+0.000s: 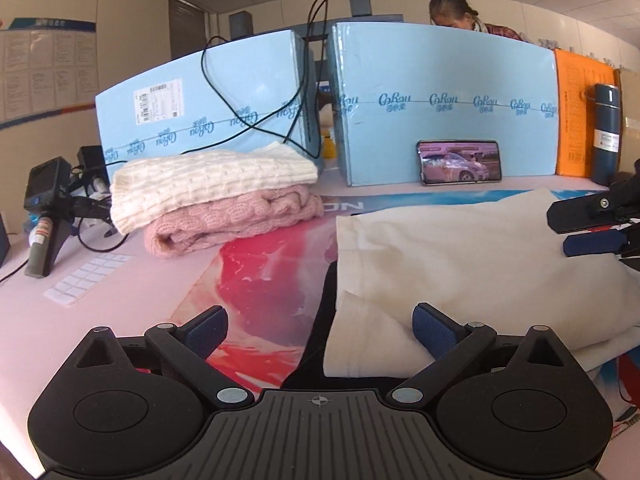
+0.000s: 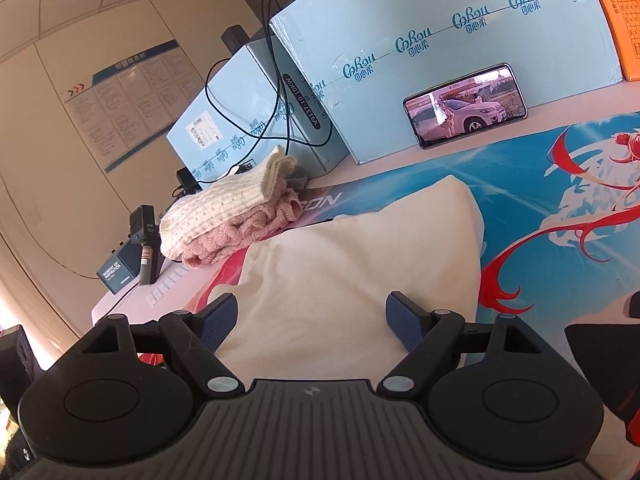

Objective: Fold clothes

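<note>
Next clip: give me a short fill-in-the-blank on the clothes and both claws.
1. The white knit sweater lies on top of the ____ one.
2. Both the left claw and the right claw are ____.
3. The phone leans against a light ____ box.
4. The cream garment lies on a printed ____.

Missing: pink; open; blue; mat

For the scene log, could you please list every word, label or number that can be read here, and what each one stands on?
"CoRou", repeated in a row: blue boxes.
"MOMENT OF INSPIRATION": small dark box.
"V9137-10-10KW", as far as it reads: box end.
"...SON", cut off by the cream garment: desk mat.
Too small or blurred: shipping label, wall notice board, orange sheet, flask label.
</note>
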Demonstrator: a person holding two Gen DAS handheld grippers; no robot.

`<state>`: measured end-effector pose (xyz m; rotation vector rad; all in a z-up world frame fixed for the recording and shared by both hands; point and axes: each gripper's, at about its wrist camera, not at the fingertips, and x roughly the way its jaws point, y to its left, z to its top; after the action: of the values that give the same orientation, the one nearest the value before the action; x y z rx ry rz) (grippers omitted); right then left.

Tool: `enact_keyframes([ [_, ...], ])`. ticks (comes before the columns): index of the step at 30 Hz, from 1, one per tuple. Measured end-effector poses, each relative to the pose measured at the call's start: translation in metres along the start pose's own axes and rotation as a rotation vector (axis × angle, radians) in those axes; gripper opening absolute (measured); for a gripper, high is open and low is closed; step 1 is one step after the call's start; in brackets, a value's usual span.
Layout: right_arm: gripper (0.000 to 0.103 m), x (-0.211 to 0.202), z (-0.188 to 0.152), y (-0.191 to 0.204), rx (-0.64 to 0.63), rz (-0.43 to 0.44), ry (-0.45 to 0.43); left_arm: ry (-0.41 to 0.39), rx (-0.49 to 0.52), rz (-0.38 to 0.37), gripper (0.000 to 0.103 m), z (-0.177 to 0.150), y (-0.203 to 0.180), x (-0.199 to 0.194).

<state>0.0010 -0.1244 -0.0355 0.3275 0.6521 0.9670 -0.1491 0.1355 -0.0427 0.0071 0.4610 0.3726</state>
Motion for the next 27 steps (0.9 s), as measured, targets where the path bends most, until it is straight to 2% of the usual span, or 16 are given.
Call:
enact_keyframes([
  [3, 0.081, -0.001, 0.0, -0.002, 0.013, 0.006, -0.004, 0.018, -0.055, 0.119, 0.101, -0.006, 0.019, 0.0],
  [6, 0.081, -0.003, 0.001, -0.003, 0.026, 0.012, -0.013, 0.009, -0.099, 0.133, 0.101, -0.008, 0.031, -0.011],
  [8, 0.081, -0.008, 0.003, -0.003, 0.033, 0.015, -0.037, -0.023, -0.151, 0.088, 0.101, -0.008, 0.036, -0.024],
  [11, 0.087, -0.02, 0.009, 0.0, 0.027, 0.001, -0.108, -0.061, -0.207, -0.059, 0.101, -0.01, 0.036, -0.043],
  [14, 0.094, -0.026, 0.018, -0.004, 0.02, -0.067, -0.132, -0.057, -0.188, -0.159, 0.101, -0.013, 0.023, -0.051],
  [18, 0.1, -0.033, 0.03, -0.01, 0.011, -0.173, -0.15, -0.005, -0.132, -0.201, 0.101, -0.024, 0.004, -0.049],
  [21, 0.102, -0.032, 0.035, -0.019, 0.006, -0.231, -0.129, 0.015, -0.169, -0.195, 0.101, -0.028, 0.003, -0.045],
  [25, 0.102, -0.022, 0.037, -0.03, 0.033, -0.253, -0.079, 0.024, -0.239, -0.237, 0.103, -0.025, 0.005, -0.039],
  [27, 0.102, -0.015, 0.038, -0.035, 0.051, -0.255, -0.054, 0.028, -0.215, -0.238, 0.103, -0.023, -0.003, -0.036],
])
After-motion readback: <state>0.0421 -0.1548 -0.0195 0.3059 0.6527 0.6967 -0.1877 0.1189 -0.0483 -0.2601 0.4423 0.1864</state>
